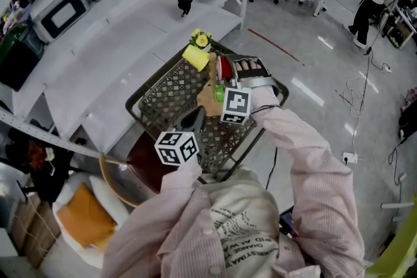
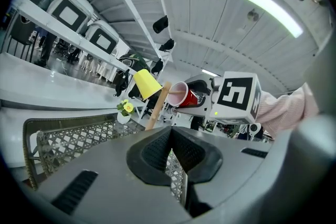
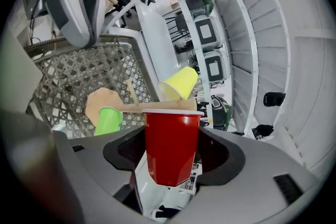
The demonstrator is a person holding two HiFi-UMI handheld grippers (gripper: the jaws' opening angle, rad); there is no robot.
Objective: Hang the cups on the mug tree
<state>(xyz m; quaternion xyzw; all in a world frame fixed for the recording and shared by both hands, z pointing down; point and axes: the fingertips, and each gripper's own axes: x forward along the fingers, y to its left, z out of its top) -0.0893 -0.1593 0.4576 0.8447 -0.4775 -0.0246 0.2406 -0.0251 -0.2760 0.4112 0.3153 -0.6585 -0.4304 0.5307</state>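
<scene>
Your right gripper (image 3: 171, 157) is clenched on the red cup (image 3: 171, 131), holding it just right of the wooden mug tree (image 1: 212, 83) in the wire basket (image 1: 163, 97). The yellow cup (image 3: 179, 84) and green cup (image 3: 108, 119) hang on the tree. Your left gripper (image 2: 169, 155), nearer you, is closed on nothing.

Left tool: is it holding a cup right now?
No, the left tool has its jaws shut together with nothing between them.

A dark wire-mesh basket (image 1: 171, 96) carries everything. The wooden mug tree (image 1: 210, 93) stands on its mesh floor towards the far right side. A small pot of yellow flowers (image 1: 200, 40) sits at the far corner.
</scene>
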